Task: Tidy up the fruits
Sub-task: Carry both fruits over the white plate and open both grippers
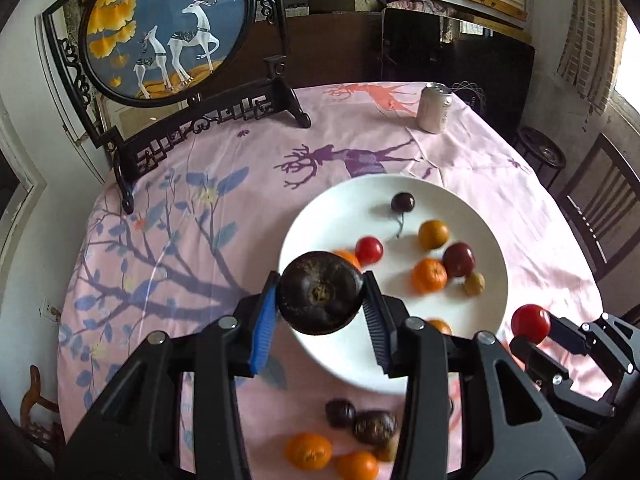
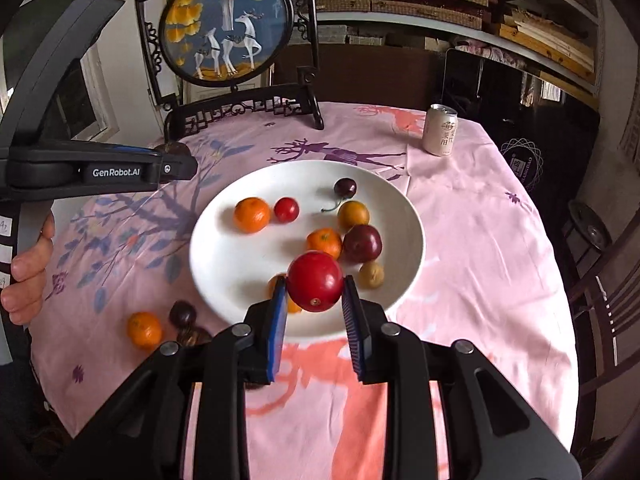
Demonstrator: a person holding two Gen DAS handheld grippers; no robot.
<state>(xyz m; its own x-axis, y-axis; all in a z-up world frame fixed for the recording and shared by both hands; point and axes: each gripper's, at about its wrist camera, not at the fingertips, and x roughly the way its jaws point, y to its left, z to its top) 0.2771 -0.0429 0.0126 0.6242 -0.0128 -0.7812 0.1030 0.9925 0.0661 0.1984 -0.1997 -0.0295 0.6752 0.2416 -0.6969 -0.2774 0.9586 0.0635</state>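
A white plate point(image 1: 320, 208) point(image 2: 224, 264) sits mid-table holding several small fruits: oranges, a red tomato, a cherry point(image 2: 345, 187), a dark plum point(image 2: 362, 243). My left gripper point(image 1: 320, 300) is shut on a dark brown round fruit point(image 1: 320, 298) and holds it above the plate's near-left rim. My right gripper point(image 2: 316, 300) is shut on a red fruit point(image 2: 315, 281) point(image 1: 530, 323) above the plate's near edge. Loose fruits lie on the cloth near the plate: an orange point(image 2: 144, 330) point(image 1: 308, 451), dark ones point(image 2: 182, 313) point(image 1: 340, 413).
A pink patterned tablecloth point(image 2: 480, 240) covers the round table. A drink can point(image 1: 435, 107) point(image 2: 441, 129) stands at the far right. A framed deer screen point(image 1: 160, 28) point(image 2: 226, 26) stands at the far left. Chairs point(image 2: 608, 280) stand to the right.
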